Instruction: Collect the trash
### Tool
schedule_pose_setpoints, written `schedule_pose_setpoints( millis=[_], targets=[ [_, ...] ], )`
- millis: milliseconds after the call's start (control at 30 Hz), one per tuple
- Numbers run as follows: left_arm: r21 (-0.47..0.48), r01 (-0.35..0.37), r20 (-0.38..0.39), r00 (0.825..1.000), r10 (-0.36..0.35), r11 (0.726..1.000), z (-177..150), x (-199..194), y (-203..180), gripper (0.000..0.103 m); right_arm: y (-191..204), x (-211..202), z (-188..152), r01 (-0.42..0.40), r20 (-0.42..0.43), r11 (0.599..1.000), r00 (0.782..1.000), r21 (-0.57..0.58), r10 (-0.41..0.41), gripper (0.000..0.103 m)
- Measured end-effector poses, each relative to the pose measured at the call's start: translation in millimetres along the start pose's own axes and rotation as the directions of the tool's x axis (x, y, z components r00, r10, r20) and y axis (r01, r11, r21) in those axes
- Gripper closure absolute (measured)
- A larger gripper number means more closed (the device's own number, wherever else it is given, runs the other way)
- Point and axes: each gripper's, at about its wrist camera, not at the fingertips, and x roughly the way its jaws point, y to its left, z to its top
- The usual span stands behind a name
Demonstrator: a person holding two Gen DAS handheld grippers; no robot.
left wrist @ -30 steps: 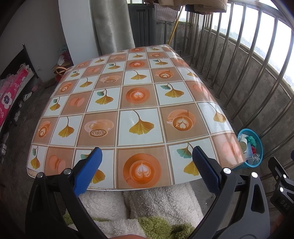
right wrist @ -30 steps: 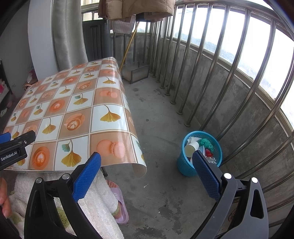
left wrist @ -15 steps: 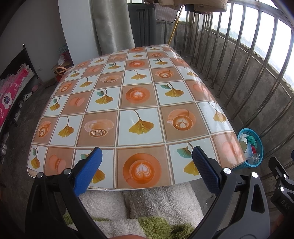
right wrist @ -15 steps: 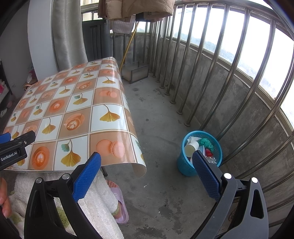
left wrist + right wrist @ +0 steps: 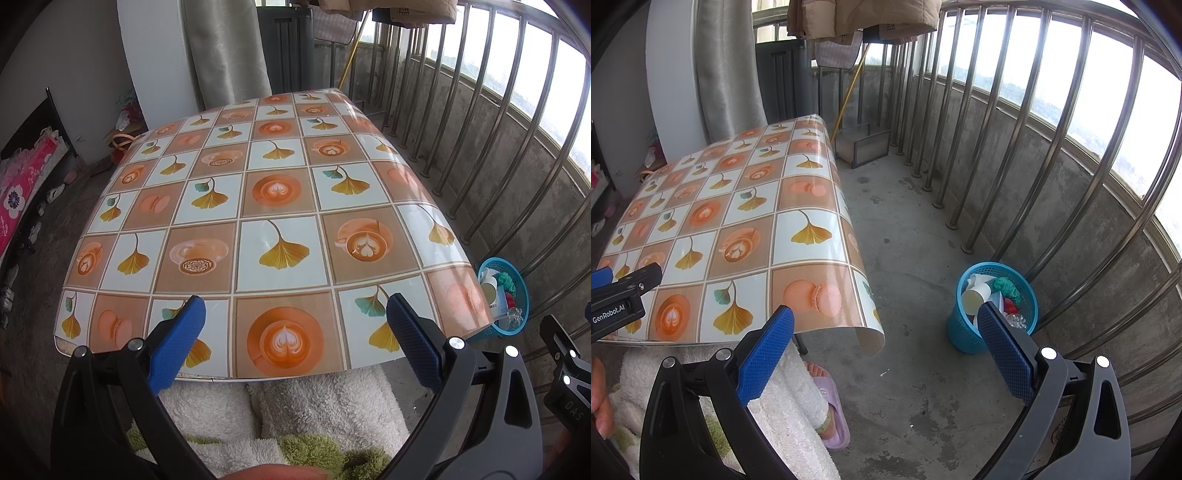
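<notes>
Both the left gripper [image 5: 293, 321] and right gripper [image 5: 884, 332] gape wide, holding nothing. Beyond the table [image 5: 280, 206], its edge hiding part of it, the blue basket [image 5: 964, 332] holds trash [image 5: 991, 293], individual pieces hard to distinguish.

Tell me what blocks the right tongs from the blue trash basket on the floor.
Nothing visible does. Bare concrete floor lies between the open right tongs and the blue basket; the table stands off to the left.
</notes>
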Motion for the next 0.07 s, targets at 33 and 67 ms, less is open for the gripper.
schedule_pose_setpoints(
  millis=[33, 67],
  targets=[
    [0.001, 0.0, 0.0, 1.0, 0.0, 1.0, 0.1, 0.1, -0.8, 0.009, -0.2, 0.0, 0.1, 0.0, 0.0, 1.0, 1.0, 0.0, 0.0, 0.006],
    [0.001, 0.001, 0.0, 1.0, -0.001, 1.0, 0.1, 0.1, -0.5, 0.009, 0.7, 0.0, -0.6, 0.0, 0.0, 1.0, 1.0, 0.001, 0.0, 0.006]
  ],
)
